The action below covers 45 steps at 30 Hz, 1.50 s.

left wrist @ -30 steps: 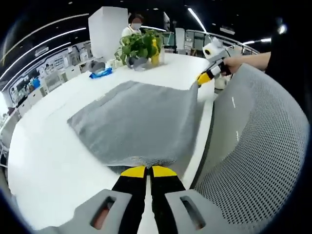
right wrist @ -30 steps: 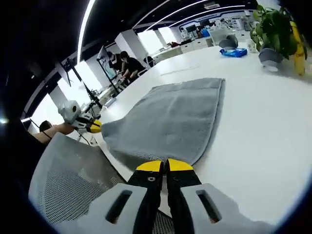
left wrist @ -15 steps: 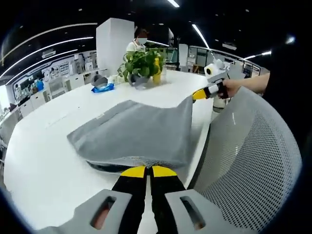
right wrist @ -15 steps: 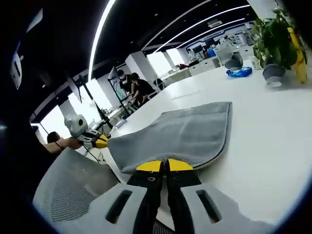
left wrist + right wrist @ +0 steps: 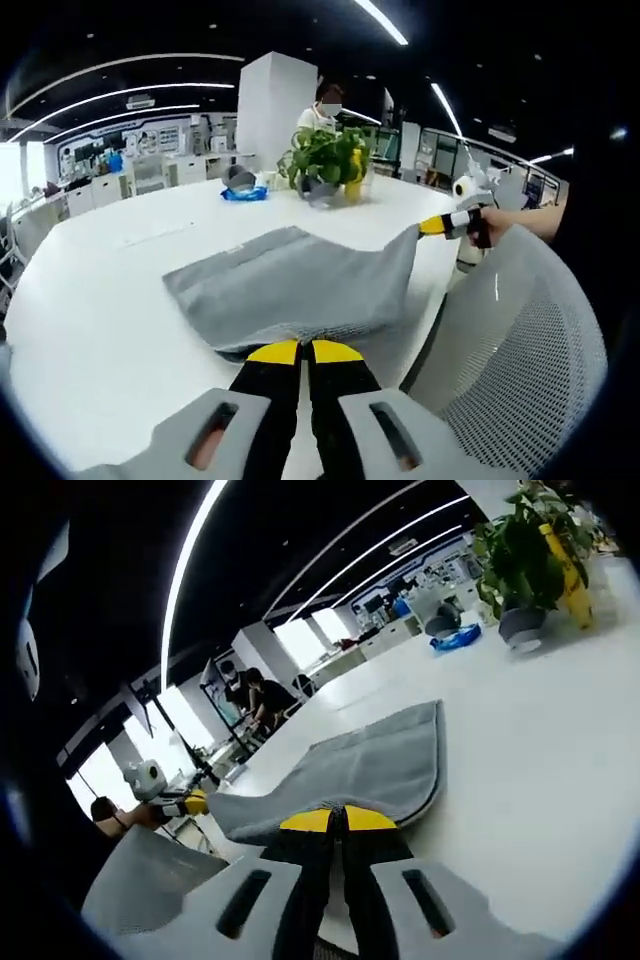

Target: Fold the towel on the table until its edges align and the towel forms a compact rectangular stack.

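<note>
The grey towel [image 5: 290, 290] lies on the white table [image 5: 90, 300], its near edge lifted off the surface and sagging between two pinched corners. The left gripper [image 5: 305, 350], jaws closed, clamps one corner at 6 o'clock; the right gripper [image 5: 335, 820], likewise closed, clamps the other. A potted plant [image 5: 325, 165] stands beyond the towel at 12 o'clock.

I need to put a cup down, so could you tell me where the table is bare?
The table is bare left of the towel, and between the towel and the plant. It is crowded near the plant, blue bag and yellow bottle.
</note>
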{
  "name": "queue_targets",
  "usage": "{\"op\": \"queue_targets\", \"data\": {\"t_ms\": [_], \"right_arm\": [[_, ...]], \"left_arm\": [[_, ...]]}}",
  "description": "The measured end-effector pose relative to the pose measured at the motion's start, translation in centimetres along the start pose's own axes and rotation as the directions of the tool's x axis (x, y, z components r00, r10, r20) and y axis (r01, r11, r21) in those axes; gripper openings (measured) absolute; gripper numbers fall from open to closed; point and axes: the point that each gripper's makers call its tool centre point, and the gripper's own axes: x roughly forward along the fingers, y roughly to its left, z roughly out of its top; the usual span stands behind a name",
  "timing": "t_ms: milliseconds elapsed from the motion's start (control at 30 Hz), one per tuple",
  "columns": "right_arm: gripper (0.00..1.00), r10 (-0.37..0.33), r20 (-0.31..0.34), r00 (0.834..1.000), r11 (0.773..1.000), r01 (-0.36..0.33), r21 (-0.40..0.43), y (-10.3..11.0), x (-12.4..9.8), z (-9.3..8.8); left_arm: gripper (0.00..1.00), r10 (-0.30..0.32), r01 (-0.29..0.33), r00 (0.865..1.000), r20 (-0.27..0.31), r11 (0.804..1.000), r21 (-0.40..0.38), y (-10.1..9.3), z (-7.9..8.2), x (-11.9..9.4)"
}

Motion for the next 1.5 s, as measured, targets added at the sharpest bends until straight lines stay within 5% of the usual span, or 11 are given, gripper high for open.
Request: {"op": "queue_targets", "data": {"t_ms": [67,267,467,733,1500], "right_arm": [[0.00,0.008,0.005,1.000,1.000,-0.008,0.008,0.3,-0.3,0.0],[0.00,0.073,0.003,0.997,0.994,-0.073,-0.077,2.9,-1.4,1.3],[0.00,0.088,0.020,0.996,0.995,-0.087,-0.056,3.2,-2.0,1.3],[0.00,0.126,0.050,0.991,0.990,-0.122,-0.069,5.2,-2.7,2.1],[0.00,0.237,0.051,0.970,0.964,-0.228,-0.140,10.9,-4.5,4.2]], "left_arm": [[0.02,0.017,-0.015,0.999,0.045,0.999,-0.050,0.4,0.6,-0.5],[0.02,0.077,-0.073,0.995,0.064,0.996,-0.051,0.9,0.9,-2.7],[0.02,0.076,-0.064,0.990,0.122,0.993,-0.097,0.8,1.8,-4.0],[0.02,0.133,-0.084,0.956,0.260,0.978,-0.190,1.3,4.9,-6.1],[0.02,0.156,-0.101,0.933,0.323,0.978,-0.181,0.3,6.6,-10.5]]}}
